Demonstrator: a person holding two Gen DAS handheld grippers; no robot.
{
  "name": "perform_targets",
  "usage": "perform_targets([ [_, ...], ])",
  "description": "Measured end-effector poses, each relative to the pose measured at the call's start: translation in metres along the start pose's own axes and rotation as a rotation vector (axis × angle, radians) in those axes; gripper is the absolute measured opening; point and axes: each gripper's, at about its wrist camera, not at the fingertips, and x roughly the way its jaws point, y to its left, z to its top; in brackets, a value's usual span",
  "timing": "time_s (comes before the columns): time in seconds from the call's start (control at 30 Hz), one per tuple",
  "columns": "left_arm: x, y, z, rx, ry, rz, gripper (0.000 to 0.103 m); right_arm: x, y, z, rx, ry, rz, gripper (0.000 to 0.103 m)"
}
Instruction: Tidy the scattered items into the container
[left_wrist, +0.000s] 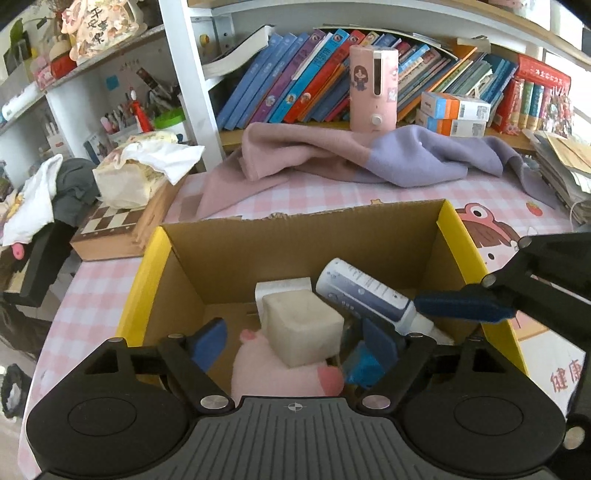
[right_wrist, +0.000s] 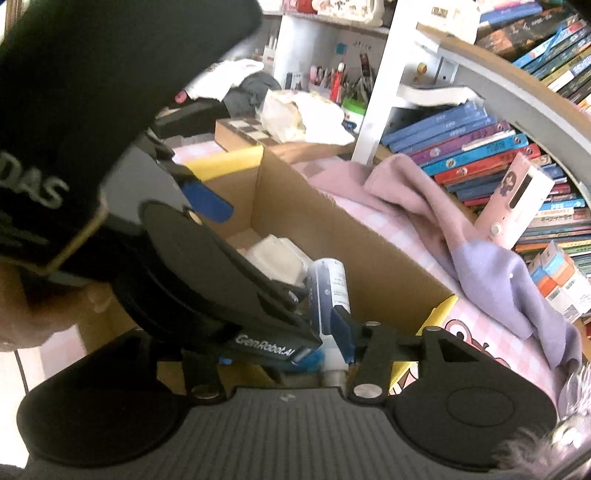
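Hovering over the cardboard box (left_wrist: 303, 240), the left gripper (left_wrist: 295, 341) stands spread above the pink plush toy (left_wrist: 273, 363) and cream block (left_wrist: 301, 326) just below it, evidently released, while the right gripper (right_wrist: 334, 332) loosely flanks the bottle (left_wrist: 365, 297), letting go

The left tool (right_wrist: 207, 201) hides the right tool's left finger and much of the cardboard box (right_wrist: 332, 236).
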Motion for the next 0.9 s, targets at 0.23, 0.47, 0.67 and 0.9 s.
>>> perform_targets([
  [0.23,-0.031,0.002,-0.012,0.010,-0.042,0.010,0.093,-0.024,0.011,-0.003,0.024,-0.031,-0.036,0.059],
  [0.47,-0.064,0.007,-0.025,0.020,-0.085,0.021,0.096,-0.049,0.024,-0.011,0.043,-0.056,-0.078,0.065],
  [0.67,-0.087,0.010,-0.036,0.026,-0.115,0.026,0.098,-0.071,0.035,-0.018,0.056,-0.083,-0.115,0.070],
  [0.9,-0.111,0.010,-0.053,0.025,-0.139,0.021,0.099,-0.094,0.049,-0.032,0.091,-0.097,-0.148,0.073],
])
